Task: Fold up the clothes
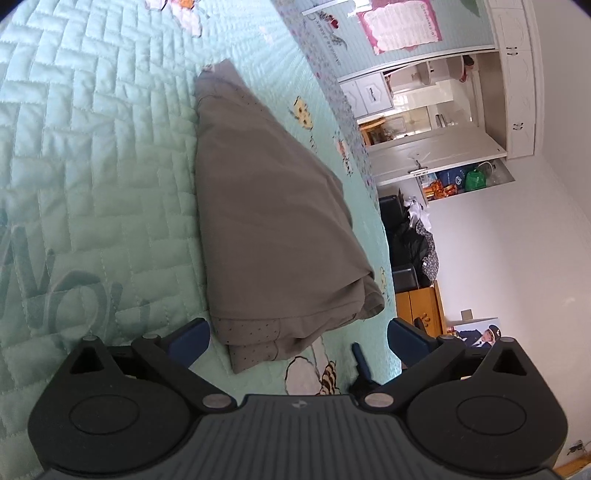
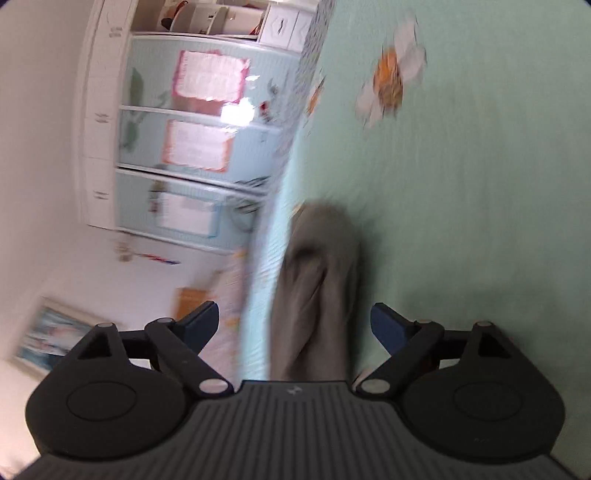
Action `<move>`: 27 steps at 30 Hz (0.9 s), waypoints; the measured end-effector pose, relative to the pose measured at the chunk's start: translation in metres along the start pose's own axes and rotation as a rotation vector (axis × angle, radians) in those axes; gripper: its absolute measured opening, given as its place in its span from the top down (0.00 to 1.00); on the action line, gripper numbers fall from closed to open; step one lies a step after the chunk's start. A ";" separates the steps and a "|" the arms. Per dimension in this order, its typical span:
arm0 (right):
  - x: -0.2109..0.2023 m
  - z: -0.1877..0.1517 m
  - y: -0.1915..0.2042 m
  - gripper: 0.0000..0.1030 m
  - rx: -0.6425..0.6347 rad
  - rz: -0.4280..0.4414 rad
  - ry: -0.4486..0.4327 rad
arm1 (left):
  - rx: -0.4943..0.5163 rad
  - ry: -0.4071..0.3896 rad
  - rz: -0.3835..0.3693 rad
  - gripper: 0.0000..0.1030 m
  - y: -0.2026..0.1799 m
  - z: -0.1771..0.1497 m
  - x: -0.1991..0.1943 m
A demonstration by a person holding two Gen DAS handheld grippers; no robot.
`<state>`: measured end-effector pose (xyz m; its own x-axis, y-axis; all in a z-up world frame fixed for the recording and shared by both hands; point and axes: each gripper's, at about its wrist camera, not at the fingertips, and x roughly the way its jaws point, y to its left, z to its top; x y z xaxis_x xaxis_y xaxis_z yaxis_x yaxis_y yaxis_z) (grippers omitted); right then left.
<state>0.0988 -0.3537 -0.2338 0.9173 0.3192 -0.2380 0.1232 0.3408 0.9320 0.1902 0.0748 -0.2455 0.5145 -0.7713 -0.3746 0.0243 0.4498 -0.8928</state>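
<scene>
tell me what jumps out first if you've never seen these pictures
A grey folded garment lies on a mint-green quilted bedspread with flower prints, right ahead of the left gripper, whose jaws stand open around its near end. The right gripper is open too, the garment between its fingers.

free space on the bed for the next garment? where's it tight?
Widest bare patch: green quilt on the picture-left of the folded grey garment in the left wrist view, up to the flower print. Tight: the narrow strip between garment and bed edge. Left gripper and right gripper are open, empty.
</scene>
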 end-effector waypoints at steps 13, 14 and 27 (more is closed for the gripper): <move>0.071 0.000 0.059 0.33 -0.514 -0.232 0.267 | 0.017 0.105 -0.064 0.02 -0.010 0.004 0.054; 0.064 0.006 0.040 0.47 -0.466 -0.289 0.261 | 0.014 0.106 -0.074 0.02 -0.005 0.003 0.050; 0.036 -0.015 0.098 0.27 -0.794 -0.185 0.066 | 0.134 0.083 -0.094 0.01 -0.028 0.005 0.027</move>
<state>0.1381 -0.2956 -0.1555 0.8812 0.2397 -0.4076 -0.0577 0.9101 0.4104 0.2083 0.0434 -0.2292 0.4319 -0.8449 -0.3156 0.1855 0.4256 -0.8857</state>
